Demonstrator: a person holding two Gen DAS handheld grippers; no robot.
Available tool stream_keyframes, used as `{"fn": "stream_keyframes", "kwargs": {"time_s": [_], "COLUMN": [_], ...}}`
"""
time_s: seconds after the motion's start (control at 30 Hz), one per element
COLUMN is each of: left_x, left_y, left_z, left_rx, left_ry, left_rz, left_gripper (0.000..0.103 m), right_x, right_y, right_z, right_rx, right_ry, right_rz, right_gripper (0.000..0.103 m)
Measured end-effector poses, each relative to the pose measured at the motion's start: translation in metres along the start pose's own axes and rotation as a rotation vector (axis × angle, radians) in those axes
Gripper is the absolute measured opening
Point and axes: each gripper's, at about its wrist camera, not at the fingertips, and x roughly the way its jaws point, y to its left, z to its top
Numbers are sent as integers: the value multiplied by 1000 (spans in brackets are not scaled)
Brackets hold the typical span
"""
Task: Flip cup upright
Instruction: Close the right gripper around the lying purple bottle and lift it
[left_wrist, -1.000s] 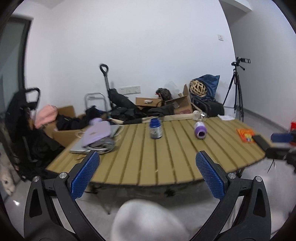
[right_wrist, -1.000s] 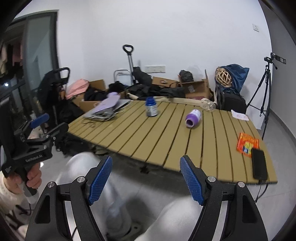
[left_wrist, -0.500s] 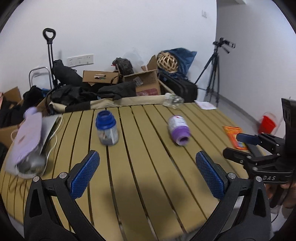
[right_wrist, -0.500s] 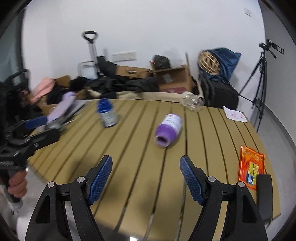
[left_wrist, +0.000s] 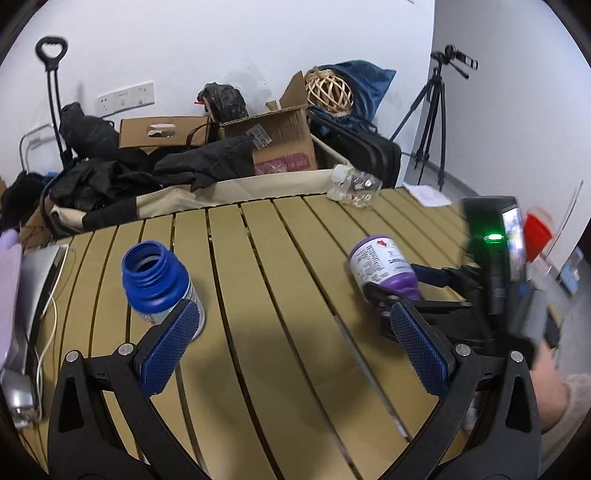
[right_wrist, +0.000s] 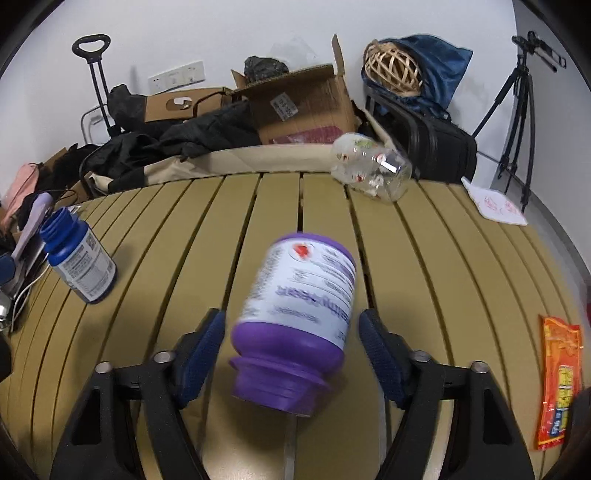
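The slatted table (right_wrist: 424, 258) fills both views, largest of all, carrying a blue bottle (right_wrist: 79, 267) standing upright at the left, a clear jar (right_wrist: 371, 168) on its side at the far edge, and an orange packet (right_wrist: 559, 380) at the right.

The purple cup (right_wrist: 295, 325) lies on its side near the table's middle, its long axis running along the slats — open mouth toward the right gripper (right_wrist: 291, 354), base pointing away. The right gripper's fingers (right_wrist: 201, 347) are spread wide and straddle the cup's mouth end, one to each side, with a gap visible on both; they grip nothing yet.

The left gripper (left_wrist: 295, 350) is also wide open and empty, nearer the blue bottle, with the cup off to its right. The right hand is plainly the nearer one — closing on the body looks the next step, I judge.
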Motion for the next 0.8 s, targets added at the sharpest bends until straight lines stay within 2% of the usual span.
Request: {"fn": "stream_keyframes", "kwargs": {"time_s": [0.07,0.23,0.3,0.33,0.4,0.43,0.47,0.53,0.6,0.7,0.73,0.8], "left_x": [8,30,38,45,58,66,69,68,63,55,53,48], "left_y": [0,-19,-29,-35,-38,-37,-35,-29,-27,-22,-22,-24], "left_z": [0,-3,-5,-7,-9,-10,-11,-14,-16,-20,-21,-22], "left_rx": [-13,1,29,58,77,69,58,44,53,62,73,97], "left_ry": [-4,8,-2,-8,25,65,90,99,94,88,79,62], "left_rz": [6,-63,-73,-65,-45,-35,-44,-49,-20,9,31,48], "left_gripper": [103,102,102,99,79,57,45,43,40,39,40,51], "right_x": [-8,-41,-48,-50,-53,-54,-55,-55,-54,-54,-55,-54], "right_y": [2,14,20,26,37,42,44,46,44,28,20,14], "right_z": [-9,-46,-56,-61,-65,-67,-69,-73,-76,-74,-72,-67], "right_rx": [-61,-271,-333,-363,-406,-434,-447,-465,-470,-445,-409,-375], "right_ry": [1,5,-5,-13,-11,-13,-21,-26,-18,-20,-18,-18], "right_rz": [94,290,331,337,352,361,354,313,249,175,181,189], "right_gripper": [71,71,71,71,71,72,72,73,79,79,79,79]}}
